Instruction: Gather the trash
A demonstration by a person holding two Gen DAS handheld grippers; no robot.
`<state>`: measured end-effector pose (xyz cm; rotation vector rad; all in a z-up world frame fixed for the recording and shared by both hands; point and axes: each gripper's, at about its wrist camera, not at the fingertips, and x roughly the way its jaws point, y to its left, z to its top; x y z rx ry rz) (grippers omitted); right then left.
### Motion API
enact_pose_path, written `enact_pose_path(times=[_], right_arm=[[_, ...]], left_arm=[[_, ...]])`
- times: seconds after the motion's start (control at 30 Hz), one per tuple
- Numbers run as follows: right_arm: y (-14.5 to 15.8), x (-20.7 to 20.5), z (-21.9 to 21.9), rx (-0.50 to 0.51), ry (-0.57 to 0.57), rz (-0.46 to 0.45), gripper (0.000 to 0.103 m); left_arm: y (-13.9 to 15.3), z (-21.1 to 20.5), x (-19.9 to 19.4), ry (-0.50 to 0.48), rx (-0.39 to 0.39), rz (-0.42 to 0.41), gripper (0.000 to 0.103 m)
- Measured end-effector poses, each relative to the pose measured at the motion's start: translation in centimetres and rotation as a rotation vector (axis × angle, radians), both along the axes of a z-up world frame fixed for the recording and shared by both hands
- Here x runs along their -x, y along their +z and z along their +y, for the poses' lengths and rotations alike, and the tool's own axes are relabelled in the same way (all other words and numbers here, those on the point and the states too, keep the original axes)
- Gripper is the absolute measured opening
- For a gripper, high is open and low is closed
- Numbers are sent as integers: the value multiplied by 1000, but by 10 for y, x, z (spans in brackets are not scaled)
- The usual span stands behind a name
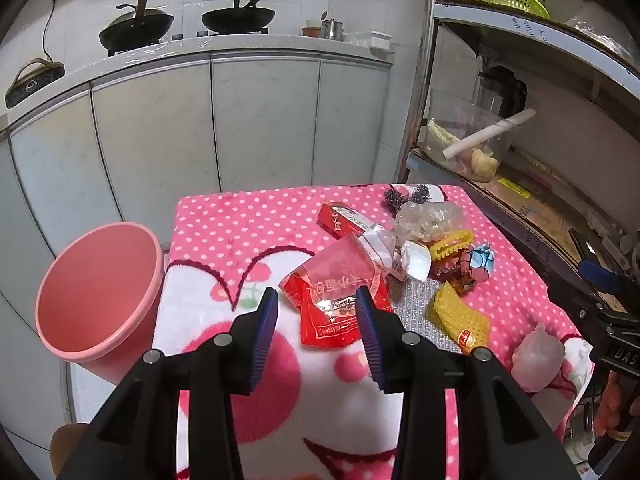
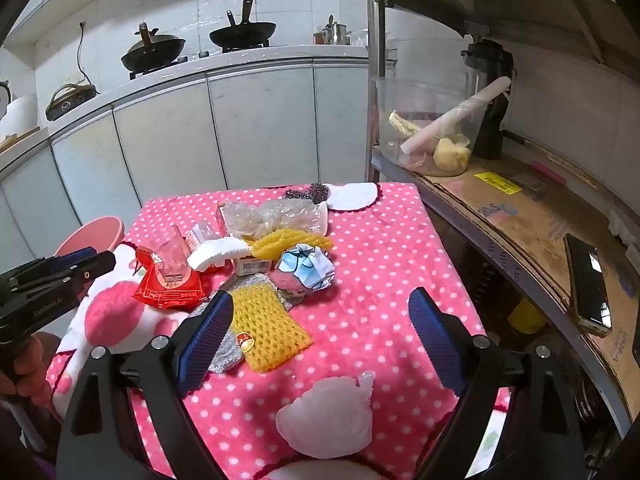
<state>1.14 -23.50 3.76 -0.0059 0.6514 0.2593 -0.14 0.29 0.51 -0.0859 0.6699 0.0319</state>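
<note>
The left gripper (image 1: 316,300) hangs over the near part of the table with its blue pads parted and nothing between them — the red snack wrapper (image 1: 340,300) lies on the cloth just beyond the tips. The right gripper (image 2: 320,308) is spread wide, also empty, above the pink polka-dot tablecloth (image 2: 380,248); the yellow foam net (image 2: 268,328) lies just inside its left finger, and a crumpled whitish plastic bag (image 2: 328,416) sits close under the camera. Further out the trash is heaped together: a blue-and-white crumpled wrapper (image 2: 308,268), a clear plastic bag (image 2: 268,216), a red carton (image 1: 340,220). The pink bin (image 1: 100,292) stands off the table's left edge, mouth tilted toward the left camera.
</note>
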Motion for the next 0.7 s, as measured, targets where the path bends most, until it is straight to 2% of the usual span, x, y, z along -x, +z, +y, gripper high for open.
enact_pose_path(times=[0.7], right_arm=[[1,1,3,1,4,2,90]], left_arm=[[1,-2,0,0,-6,-7,40]])
